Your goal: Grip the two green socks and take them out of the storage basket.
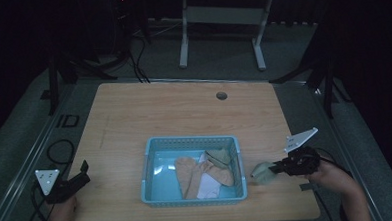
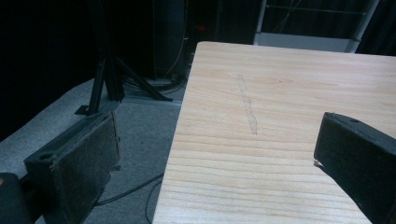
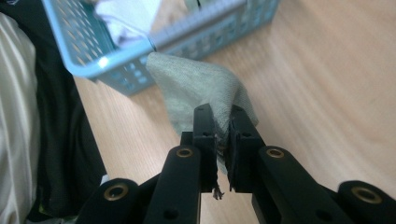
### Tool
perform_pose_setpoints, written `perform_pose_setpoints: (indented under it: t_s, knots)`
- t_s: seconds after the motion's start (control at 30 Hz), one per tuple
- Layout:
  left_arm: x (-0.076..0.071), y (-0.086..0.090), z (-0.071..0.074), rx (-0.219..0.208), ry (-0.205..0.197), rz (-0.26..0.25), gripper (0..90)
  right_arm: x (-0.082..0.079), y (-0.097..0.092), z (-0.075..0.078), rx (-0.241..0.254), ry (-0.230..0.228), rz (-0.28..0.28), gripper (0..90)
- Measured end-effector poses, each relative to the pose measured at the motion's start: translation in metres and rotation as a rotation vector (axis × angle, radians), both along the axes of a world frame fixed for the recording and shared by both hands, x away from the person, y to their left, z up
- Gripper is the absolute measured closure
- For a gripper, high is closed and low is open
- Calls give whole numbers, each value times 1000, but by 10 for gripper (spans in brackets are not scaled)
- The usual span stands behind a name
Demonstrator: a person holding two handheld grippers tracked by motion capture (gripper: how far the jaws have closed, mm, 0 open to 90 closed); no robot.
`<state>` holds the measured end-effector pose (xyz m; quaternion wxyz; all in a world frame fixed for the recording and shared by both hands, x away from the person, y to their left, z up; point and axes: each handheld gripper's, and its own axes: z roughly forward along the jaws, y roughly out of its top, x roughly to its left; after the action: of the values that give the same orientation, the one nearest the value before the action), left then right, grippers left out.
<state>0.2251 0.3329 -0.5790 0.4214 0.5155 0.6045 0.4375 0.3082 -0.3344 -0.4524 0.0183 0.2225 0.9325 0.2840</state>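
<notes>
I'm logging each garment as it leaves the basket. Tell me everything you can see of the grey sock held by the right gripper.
The sock is pale grey-green, soft knit fabric, bunched and limp rather than laid flat. The right gripper has its jaws shut on one fold of it. It hangs outside the blue basket, just beyond the basket's right side, over the wooden table. Whether it touches the table or the basket cannot be told.

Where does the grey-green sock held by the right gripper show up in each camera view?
High view: grey-green sock at lower right, just right of the blue basket.
Left gripper view: not in it.
Right gripper view: centre, pinched in the right gripper.
Shared landmark: the blue basket, at top left in the right gripper view.
</notes>
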Motion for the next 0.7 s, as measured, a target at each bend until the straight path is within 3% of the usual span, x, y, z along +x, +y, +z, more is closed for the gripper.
perform_pose_setpoints:
  t_s: [0.43,0.7]
  knots:
    - [0,0,0,1,0,1,4,7,-14,-63,10,86,-72,838]
    - [0,0,0,0,2,0,4,13,-15,-81,-21,105,-103,832]
